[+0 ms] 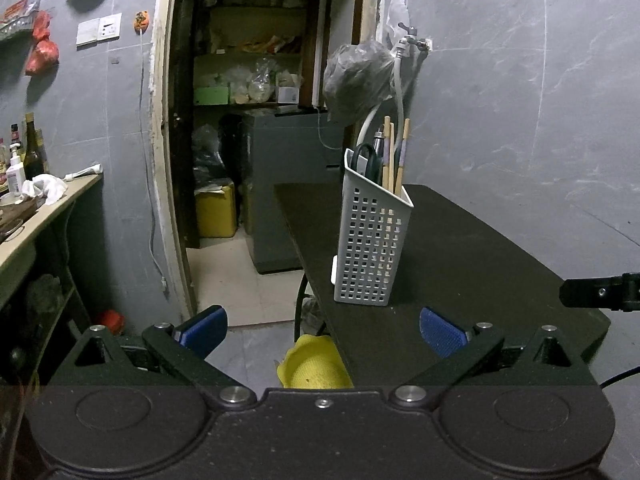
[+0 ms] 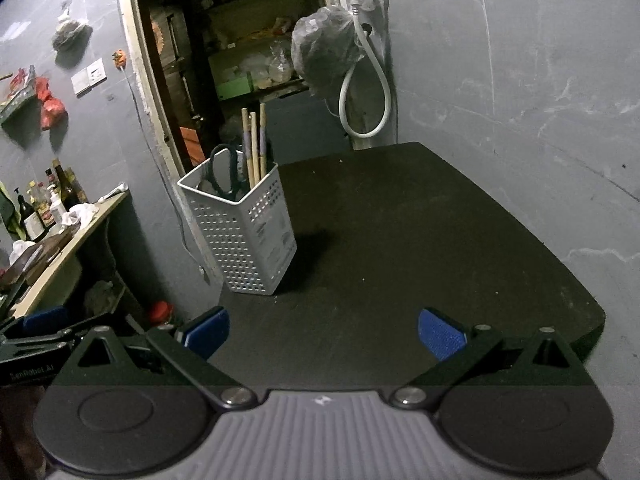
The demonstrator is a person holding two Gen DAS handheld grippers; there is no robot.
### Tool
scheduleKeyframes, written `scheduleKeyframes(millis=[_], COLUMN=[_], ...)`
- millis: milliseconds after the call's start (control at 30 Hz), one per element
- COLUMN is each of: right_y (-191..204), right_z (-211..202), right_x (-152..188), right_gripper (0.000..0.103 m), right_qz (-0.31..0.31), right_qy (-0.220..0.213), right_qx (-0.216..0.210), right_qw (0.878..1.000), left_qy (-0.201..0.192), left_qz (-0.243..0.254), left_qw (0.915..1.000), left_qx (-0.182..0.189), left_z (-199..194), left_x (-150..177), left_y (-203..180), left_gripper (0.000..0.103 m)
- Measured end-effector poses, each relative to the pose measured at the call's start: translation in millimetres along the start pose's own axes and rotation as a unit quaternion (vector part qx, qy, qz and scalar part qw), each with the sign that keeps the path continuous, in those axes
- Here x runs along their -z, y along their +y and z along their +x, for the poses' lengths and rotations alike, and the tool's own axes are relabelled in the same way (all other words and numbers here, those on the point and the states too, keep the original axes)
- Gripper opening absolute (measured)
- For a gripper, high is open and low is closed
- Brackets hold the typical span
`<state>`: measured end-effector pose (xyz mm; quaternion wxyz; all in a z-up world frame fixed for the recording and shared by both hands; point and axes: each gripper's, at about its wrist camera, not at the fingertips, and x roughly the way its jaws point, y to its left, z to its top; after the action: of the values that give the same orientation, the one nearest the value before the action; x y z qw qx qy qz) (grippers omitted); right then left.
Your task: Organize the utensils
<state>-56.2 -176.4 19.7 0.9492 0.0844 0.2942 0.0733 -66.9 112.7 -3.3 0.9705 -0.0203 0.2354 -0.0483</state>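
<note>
We see both grippers empty with jaws spread wide. The left gripper hangs over the near left edge of the dark surface, its left blue pad off the edge above the floor, its right one over the top. The right gripper sits over the near edge of the same surface, pads well apart, nothing between them.

The white perforated utensil holder stands upright on the surface near its left edge, ahead of the left gripper and slightly right of center in its view. In the right wrist view the holder is to the forward left, close to the surface's left edge. Inside it we make out black-handled scissors and several wooden chopsticks standing upright, plus a dark handle behind them that we cannot identify.

Behind the surface there is a grey wall with a tap, a white hose looped below it and a plastic bag hanging beside it. A yellow object lies on the floor below the surface's left edge.
</note>
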Motion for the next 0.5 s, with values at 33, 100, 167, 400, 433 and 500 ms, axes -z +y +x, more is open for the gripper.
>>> scheduleKeyframes(millis=[33,100,167,400,433,500], right_y=[-0.5,-1.8,-3.8,-3.3,-3.2,-3.0], right_z=[-1.7,-5.5,-9.4,-15.0,-15.7,-15.9], right_x=[1.4,4.8,9.2,16.5,17.3,17.4], right_gripper=[0.103,0.103,0.103,0.103,0.103,0.103], right_qz=[0.002,0.006,0.008,0.002,0.001,0.000], right_qy=[0.000,0.002,0.002,0.008,0.008,0.008], right_qx=[0.001,0.006,0.010,0.010,0.010,0.010], right_qw=[1.000,1.000,1.000,1.000,1.000,1.000], left_qy=[0.002,0.001,0.002,0.002,0.001,0.002], left_qz=[-0.002,-0.006,-0.005,-0.002,-0.002,-0.002], left_qw=[1.0000,1.0000,1.0000,1.0000,1.0000,1.0000], left_qx=[-0.001,-0.001,0.000,-0.002,-0.001,-0.001], left_z=[-1.2,-4.9,-6.6,-13.3,-13.5,-13.3], left_x=[0.3,1.8,3.1,4.5,4.4,4.6], left_y=[-0.3,-0.5,-2.1,-5.8,-6.2,-7.2], left_gripper=[0.102,0.102,0.102,0.102,0.102,0.102])
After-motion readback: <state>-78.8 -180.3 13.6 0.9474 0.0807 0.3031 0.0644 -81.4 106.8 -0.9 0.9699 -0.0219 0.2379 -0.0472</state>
